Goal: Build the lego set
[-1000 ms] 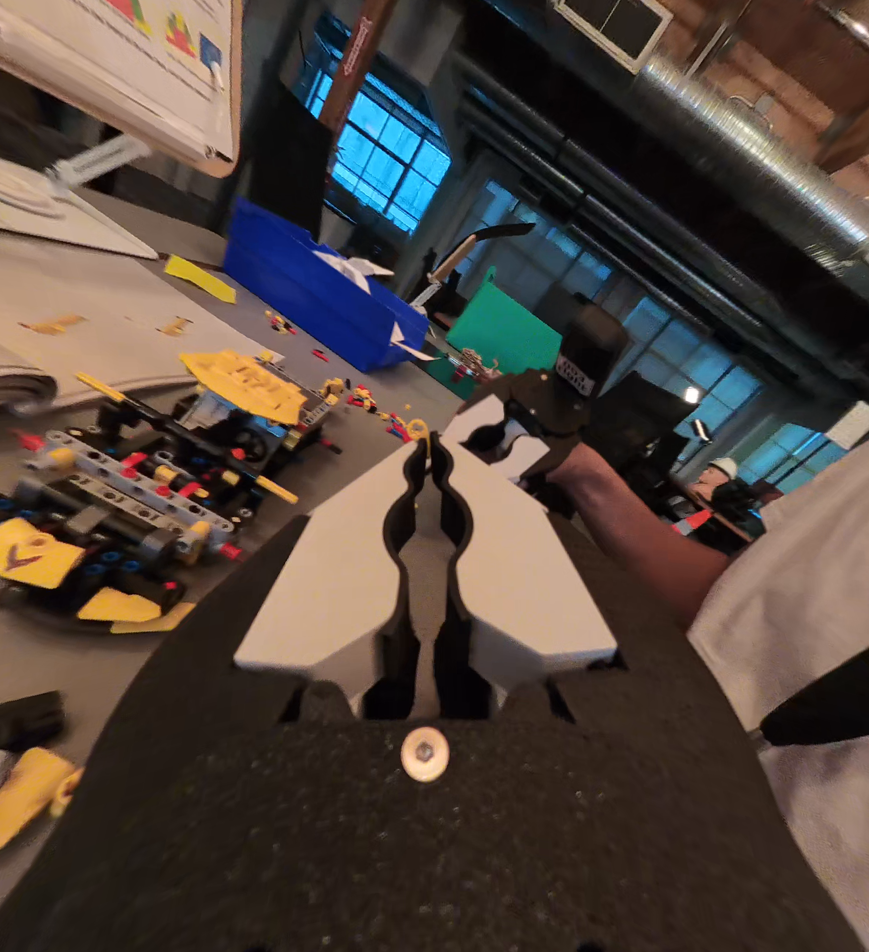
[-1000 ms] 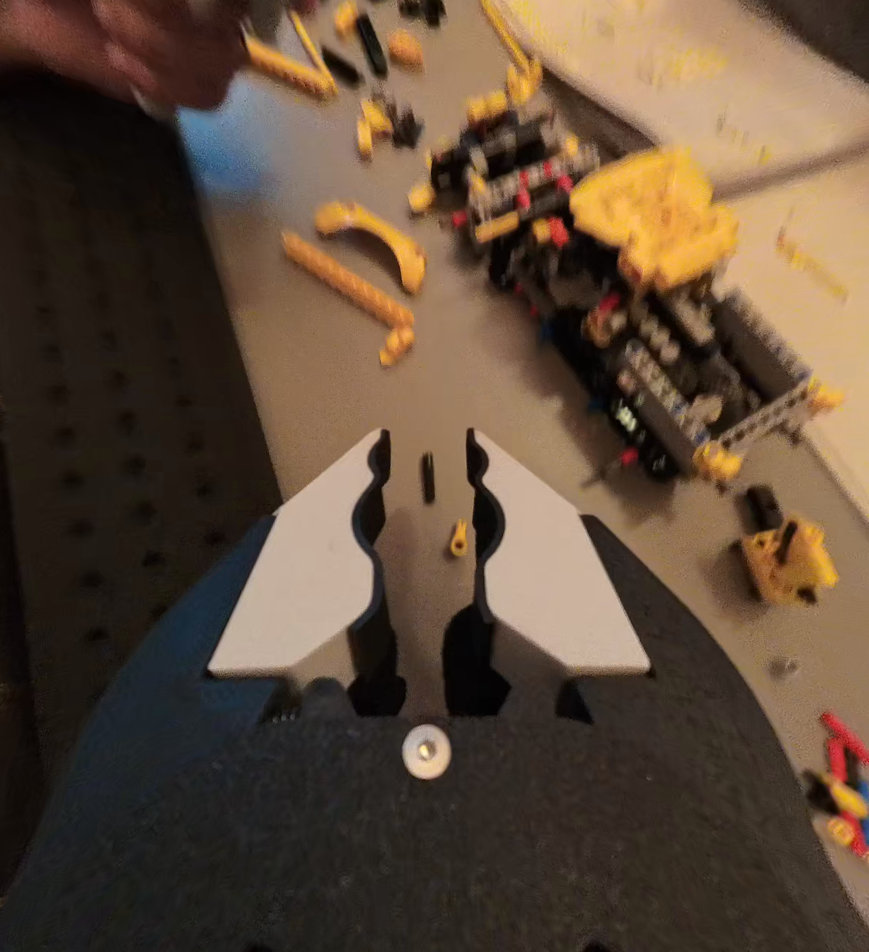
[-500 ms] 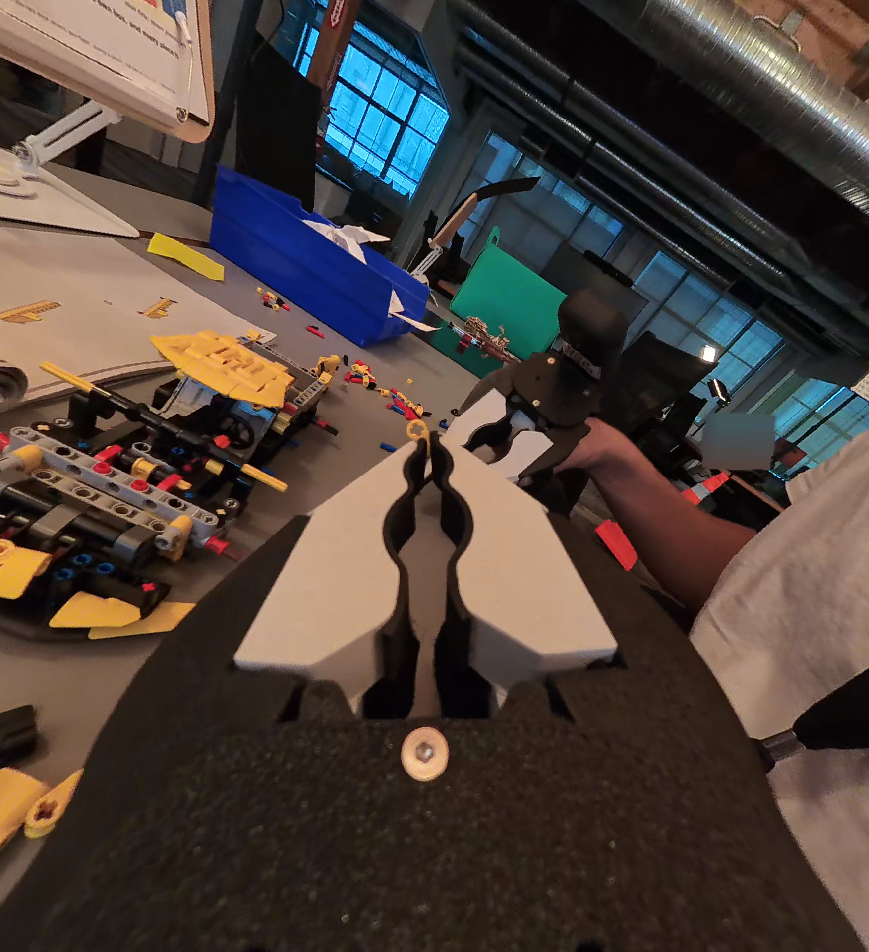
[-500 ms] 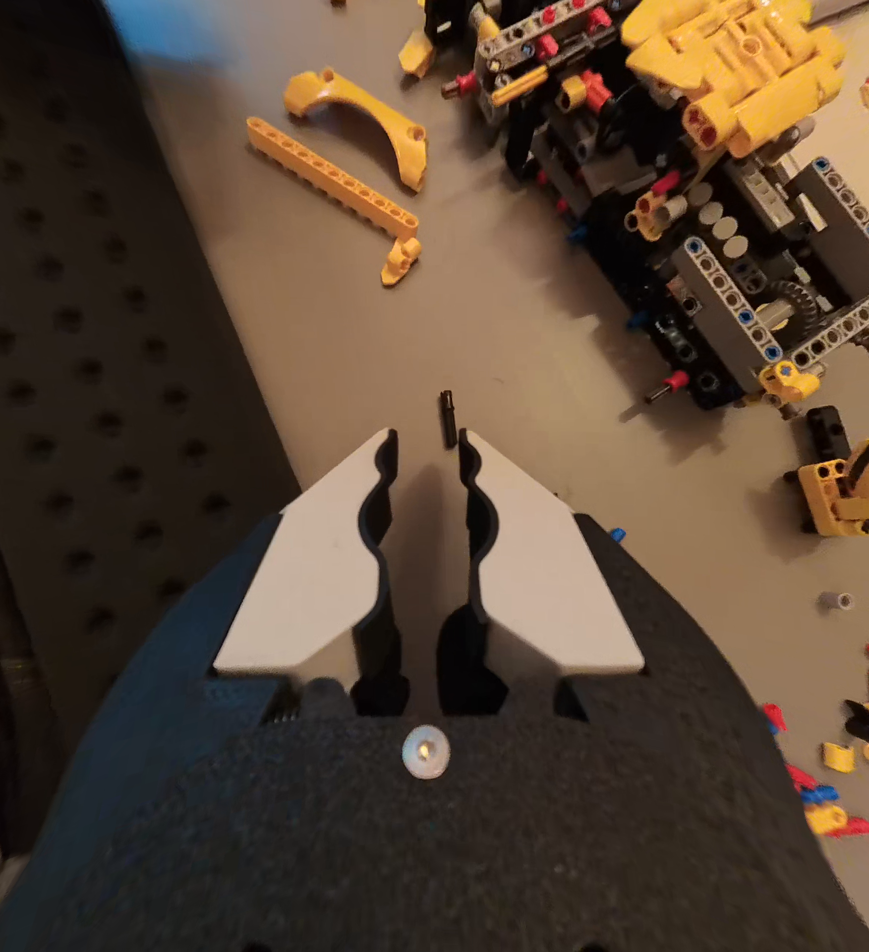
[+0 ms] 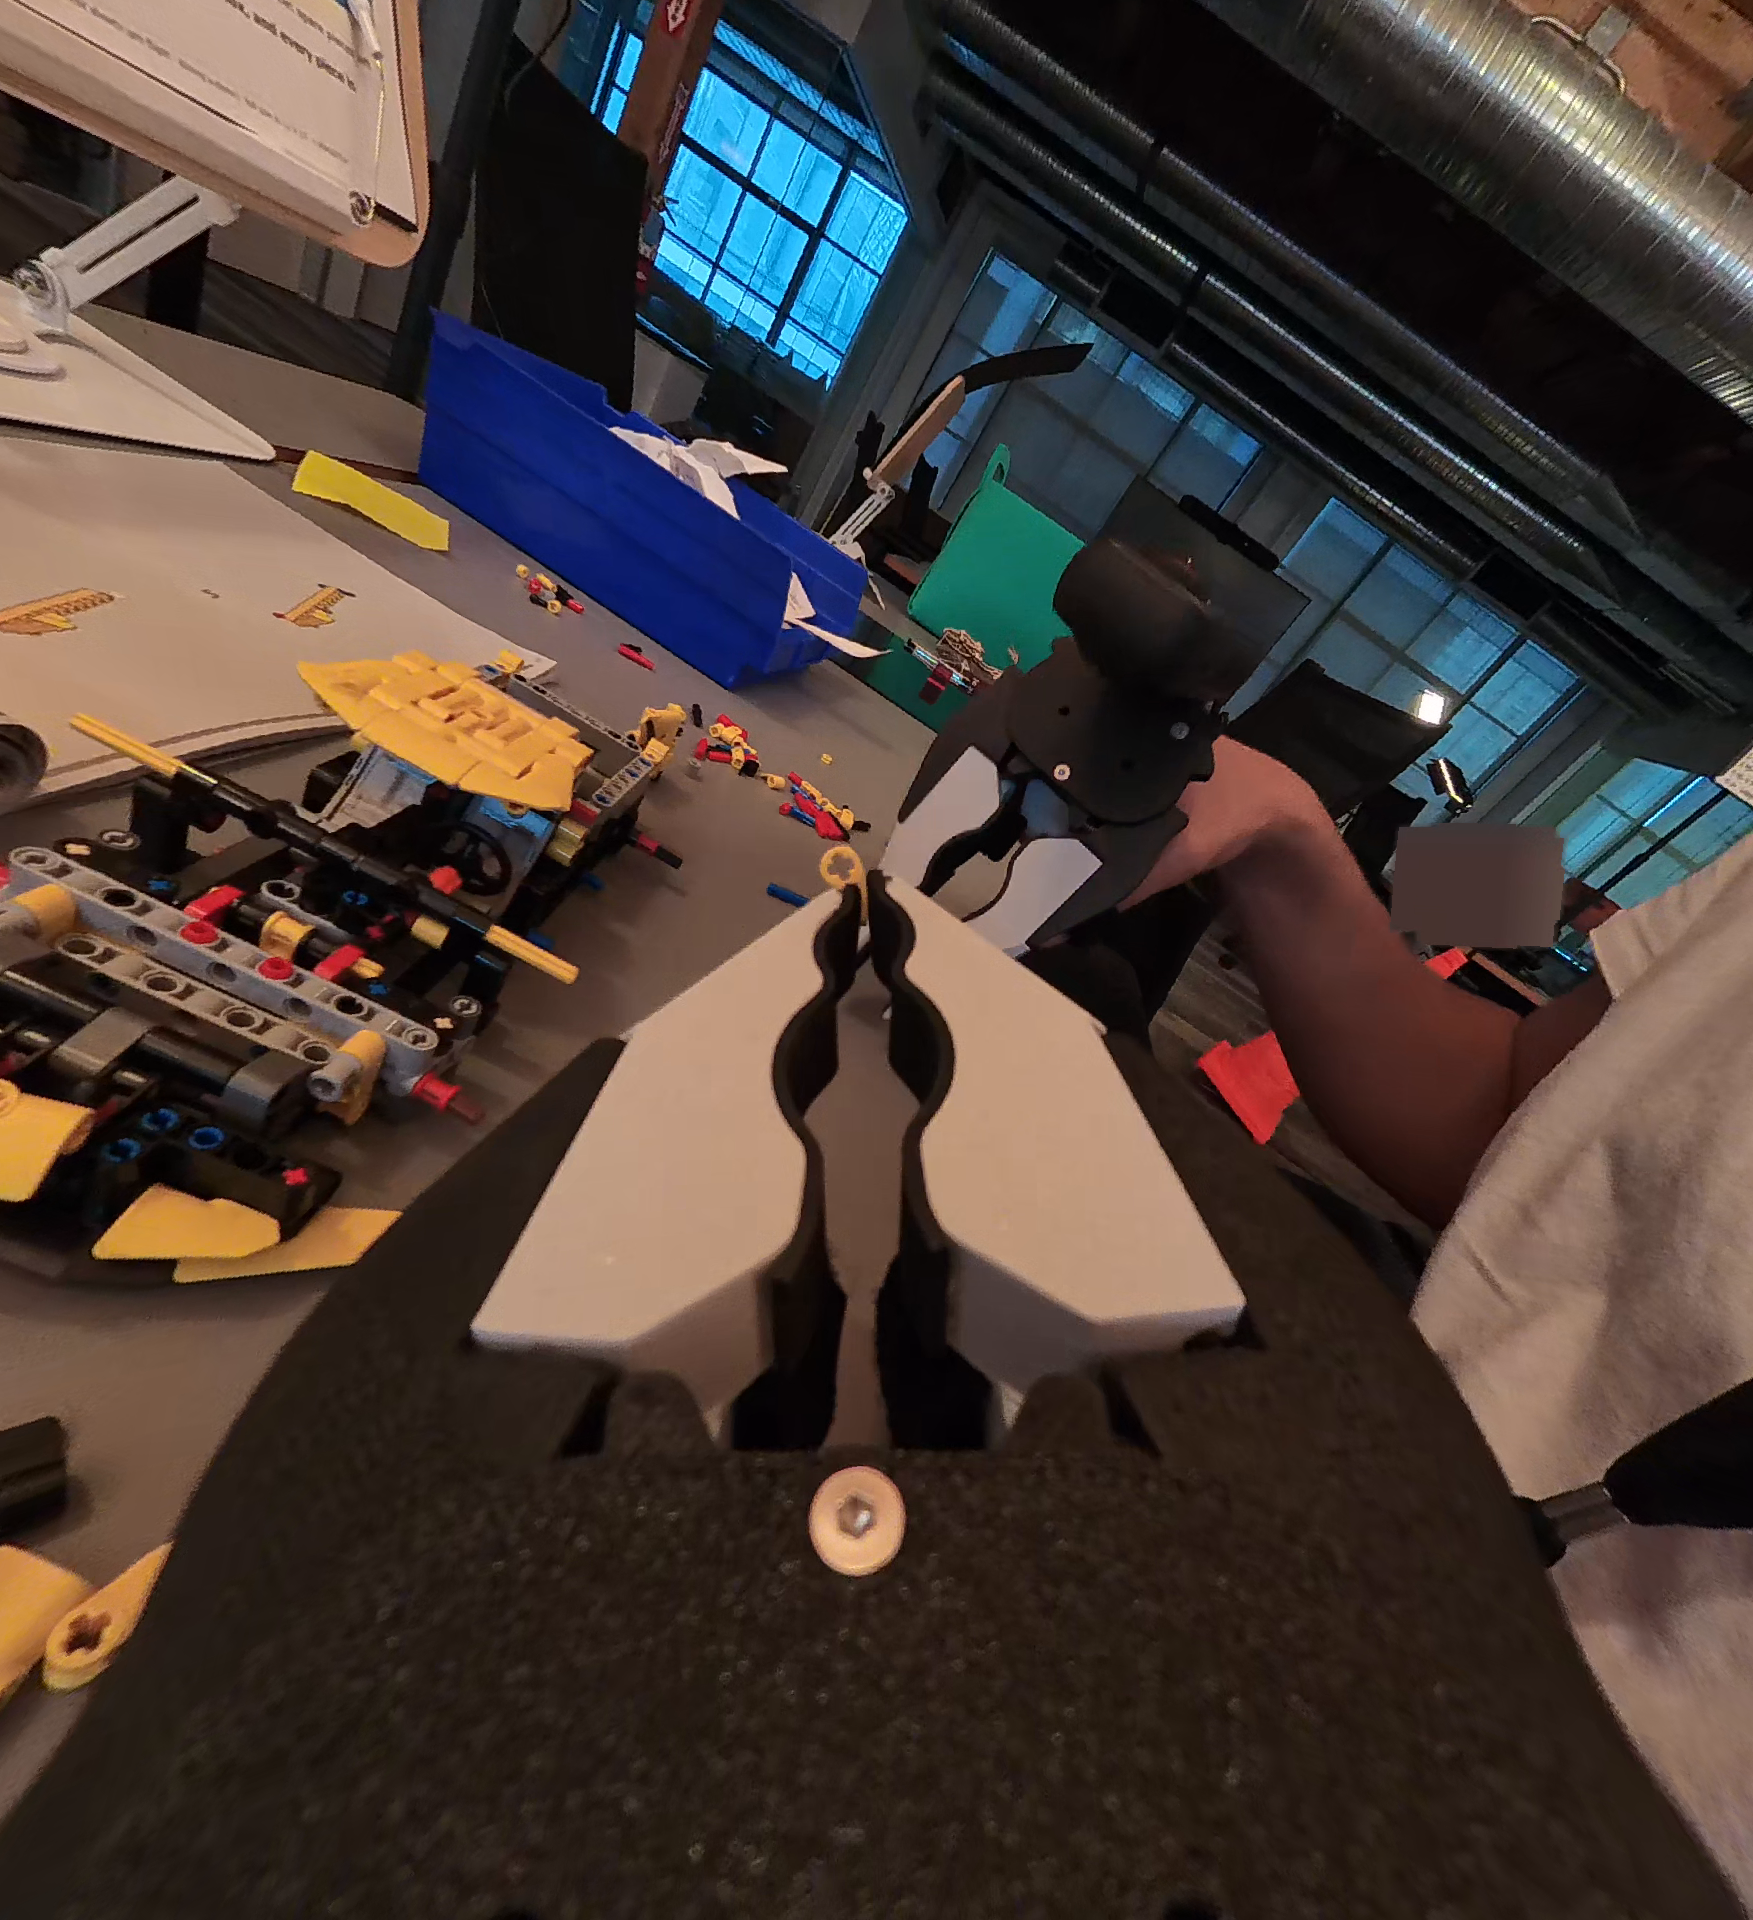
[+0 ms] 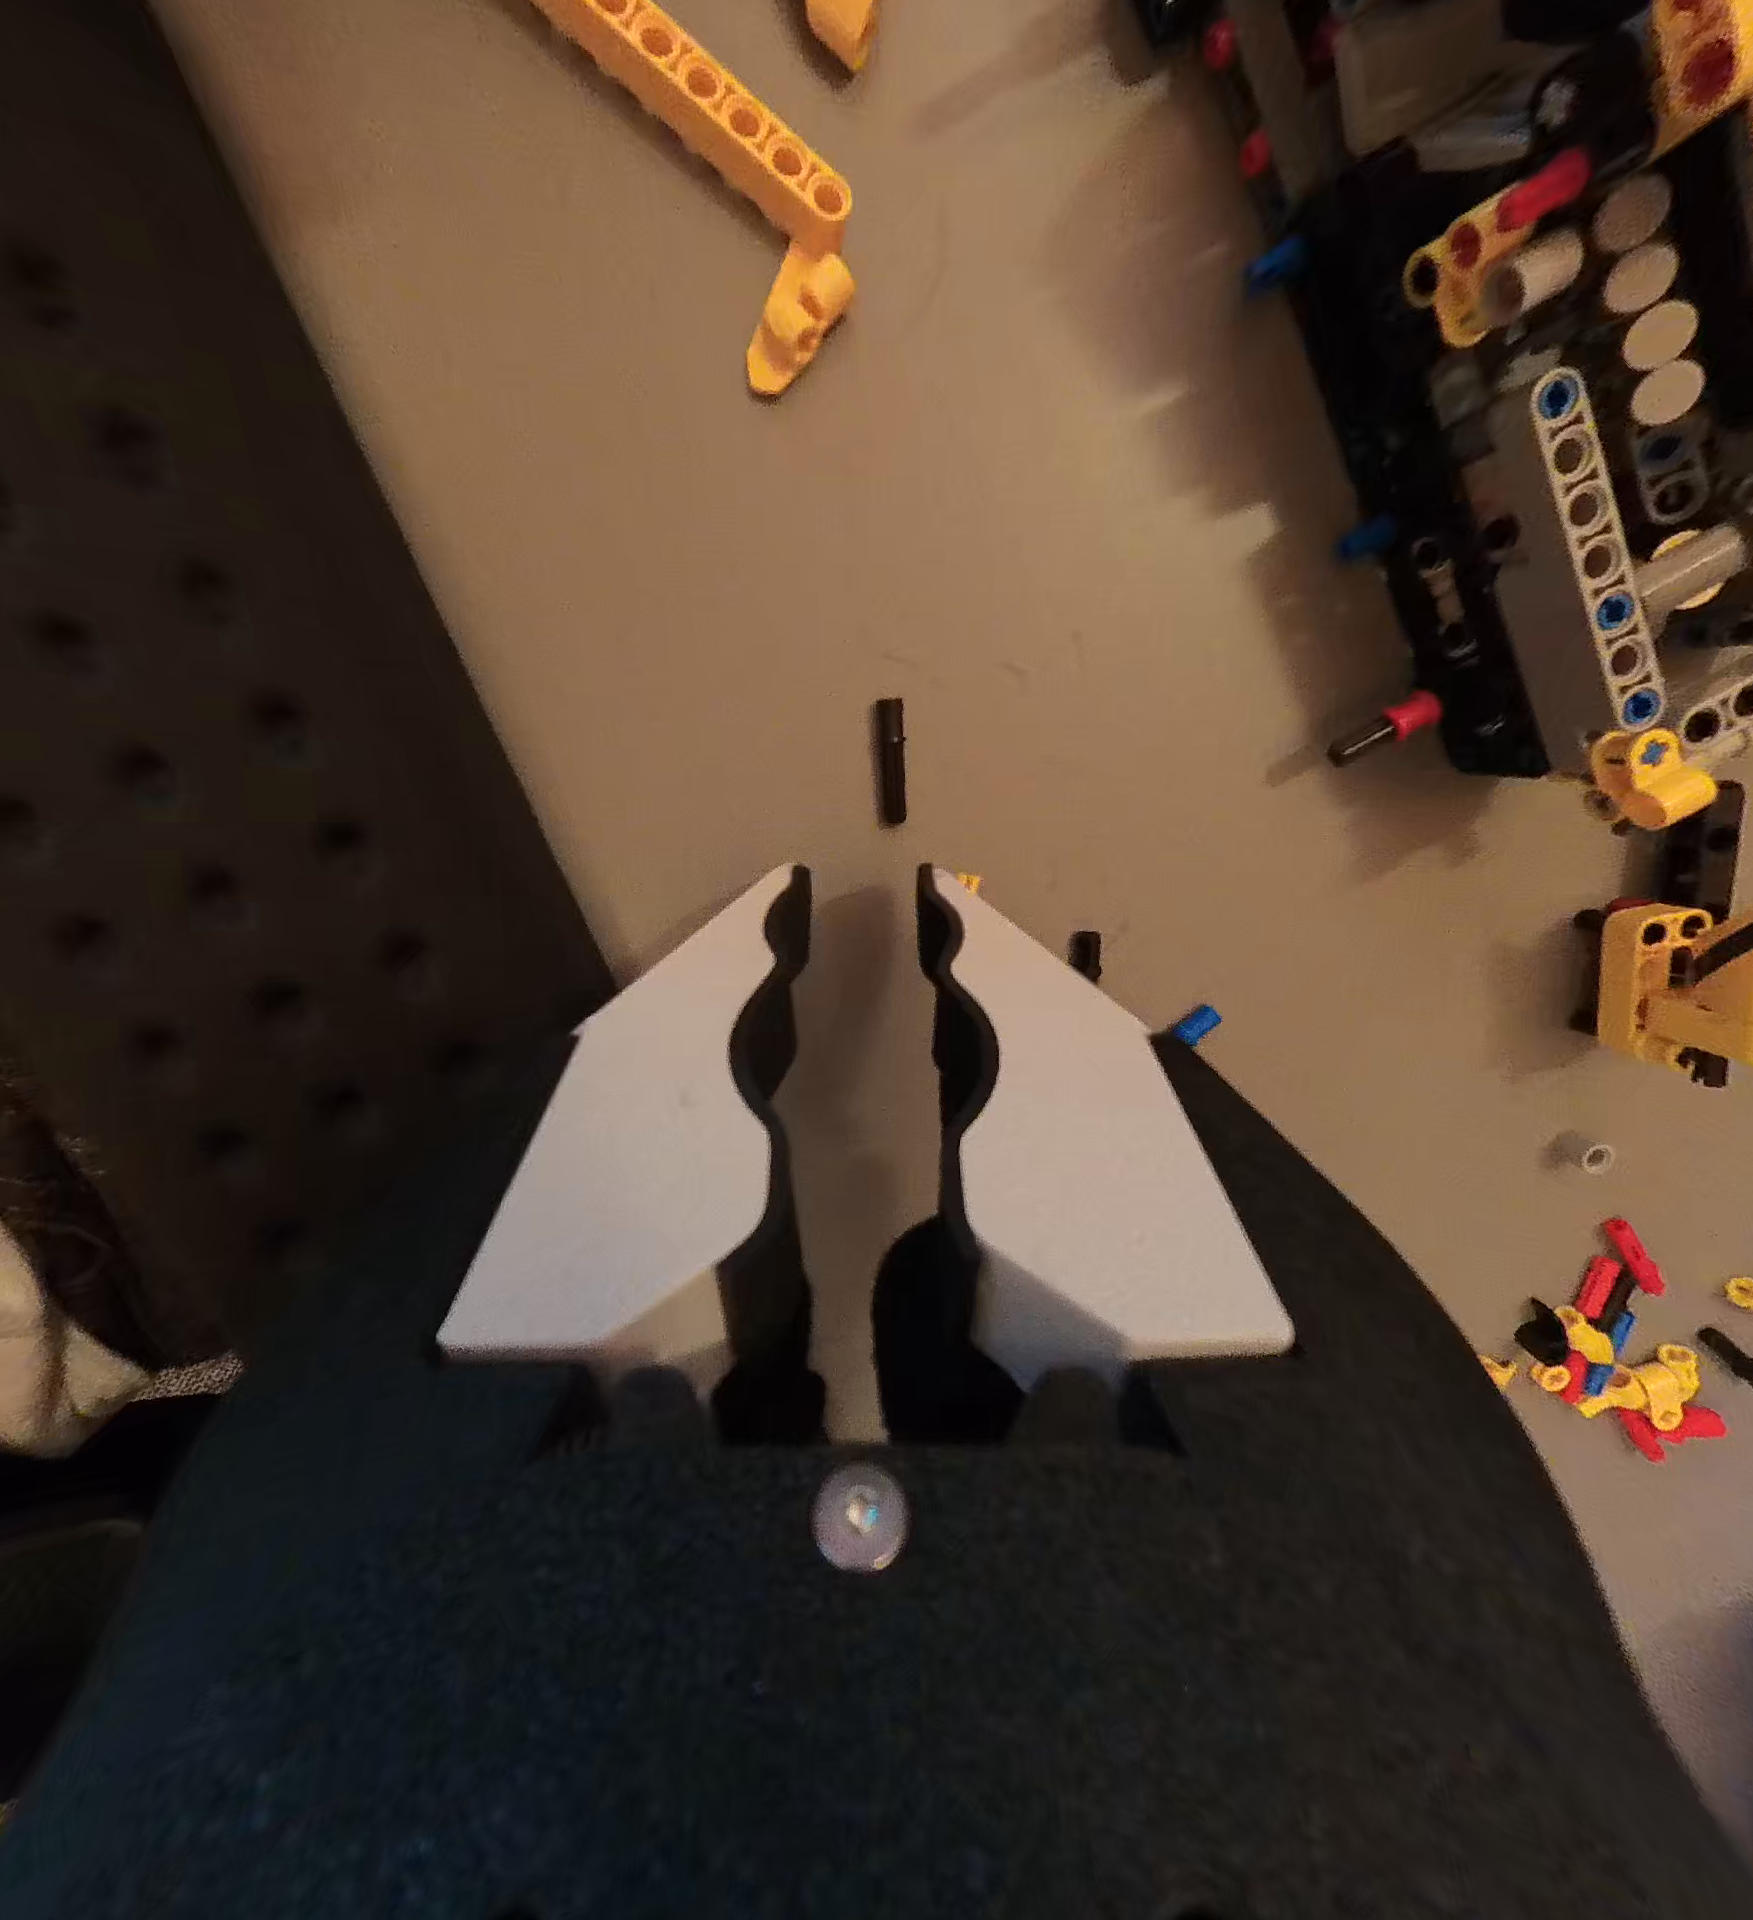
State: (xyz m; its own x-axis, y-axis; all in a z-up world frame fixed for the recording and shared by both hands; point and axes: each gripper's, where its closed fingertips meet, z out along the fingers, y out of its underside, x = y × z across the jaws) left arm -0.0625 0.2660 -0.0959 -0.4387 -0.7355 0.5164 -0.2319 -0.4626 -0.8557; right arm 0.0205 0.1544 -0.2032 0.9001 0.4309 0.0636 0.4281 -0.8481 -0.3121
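Grippers: left gripper [image 5: 859, 896] has its jaws pressed together on a small yellow connector piece [image 5: 841, 869] that sticks up at the tips; right gripper [image 6: 859, 881] hangs above the table with its jaws parted, nothing between them.
Black pin [image 6: 891, 762]: lies on the grey table [image 6: 591, 499] just beyond the right gripper's tips, not touching them.
Yellow beam [image 6: 706, 114]: farther off, to the left, with a small yellow connector at its end.
Lego model [image 5: 259, 935]: half-built black, grey and yellow car, left of the left gripper, on the table.
Loose pieces [image 6: 1610, 1351]: red, yellow and blue scatter, near right.
Instruction booklet [image 5: 113, 634]: open behind the model.
Blue bin [image 5: 623, 540]: far side of the table, holding paper.
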